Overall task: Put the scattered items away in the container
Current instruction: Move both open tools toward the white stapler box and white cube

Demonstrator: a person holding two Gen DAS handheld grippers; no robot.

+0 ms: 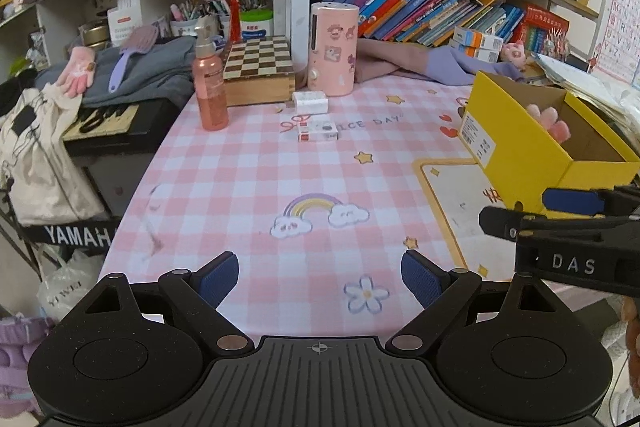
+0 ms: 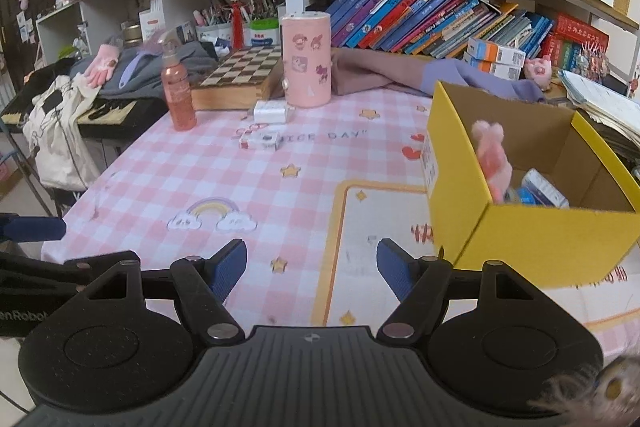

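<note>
A yellow cardboard box (image 1: 520, 151) (image 2: 520, 239) stands open on the right of the pink checked table. A pink glove (image 2: 494, 159) and small boxes (image 2: 544, 189) lie in it. On the table lie a small red-and-white box (image 1: 318, 131) (image 2: 261, 140) and a white charger (image 1: 310, 102) (image 2: 271, 111), both far ahead. A pink spray bottle (image 1: 209, 83) (image 2: 178, 89) stands at the left. My left gripper (image 1: 320, 277) is open and empty above the near table edge. My right gripper (image 2: 311, 269) is open and empty just left of the yellow box.
A chessboard box (image 1: 258, 71), a pink cylinder (image 1: 332, 49) and folded clothes (image 1: 420, 65) stand at the back under bookshelves. A second pink glove (image 1: 78, 69) lies on grey cloth at the left, off the table. The right gripper's fingers (image 1: 576, 201) show at the left view's right edge.
</note>
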